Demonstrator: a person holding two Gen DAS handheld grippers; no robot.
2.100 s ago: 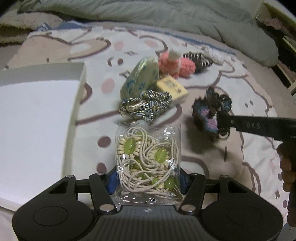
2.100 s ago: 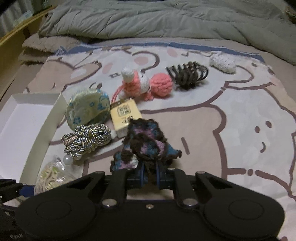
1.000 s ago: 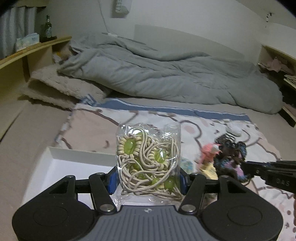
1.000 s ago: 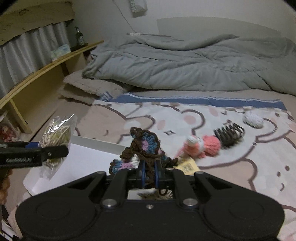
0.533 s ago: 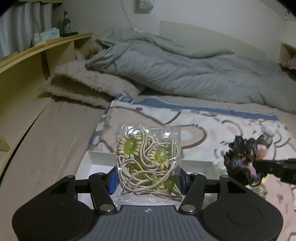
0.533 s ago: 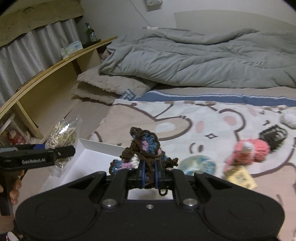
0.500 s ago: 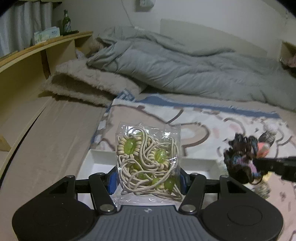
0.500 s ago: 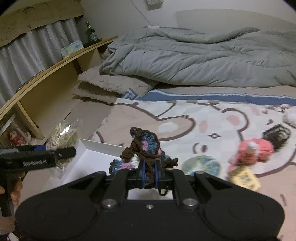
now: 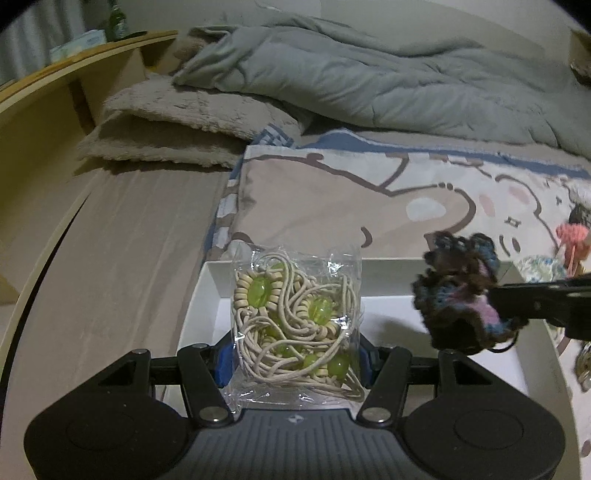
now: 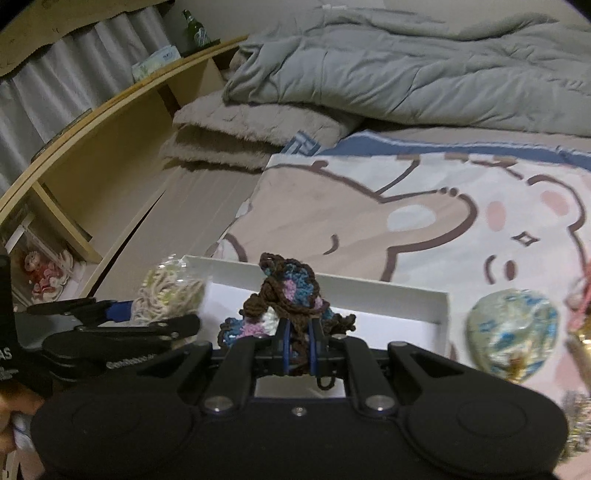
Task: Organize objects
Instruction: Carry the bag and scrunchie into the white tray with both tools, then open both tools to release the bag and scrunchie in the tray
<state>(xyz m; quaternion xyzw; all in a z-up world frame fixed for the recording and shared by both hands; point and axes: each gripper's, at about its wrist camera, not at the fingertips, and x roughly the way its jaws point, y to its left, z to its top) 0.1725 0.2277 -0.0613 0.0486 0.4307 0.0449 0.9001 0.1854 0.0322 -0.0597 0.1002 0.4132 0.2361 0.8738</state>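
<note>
On bed: bear-print blanket (image 9: 332, 192), white box (image 9: 535, 354), grey duvet (image 10: 406, 70) behind.

box (image 9: 388, 273) white | crochet piece (image 9: 458, 291) brown-blue-pink | beads (image 9: 258, 295) green | duvet (image 9: 369, 81) grey

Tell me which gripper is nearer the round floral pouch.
Right. The right gripper, holding the crochet piece, is just left of the pouch; the left gripper, with the bead bag, is beyond it.

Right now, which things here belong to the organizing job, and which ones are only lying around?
Part of the job:
left gripper, clamping the bag of hair ties
right gripper, clamping the crocheted scrunchie
white box
round patterned pouch

Only lying around:
grey duvet
green bottle
</note>
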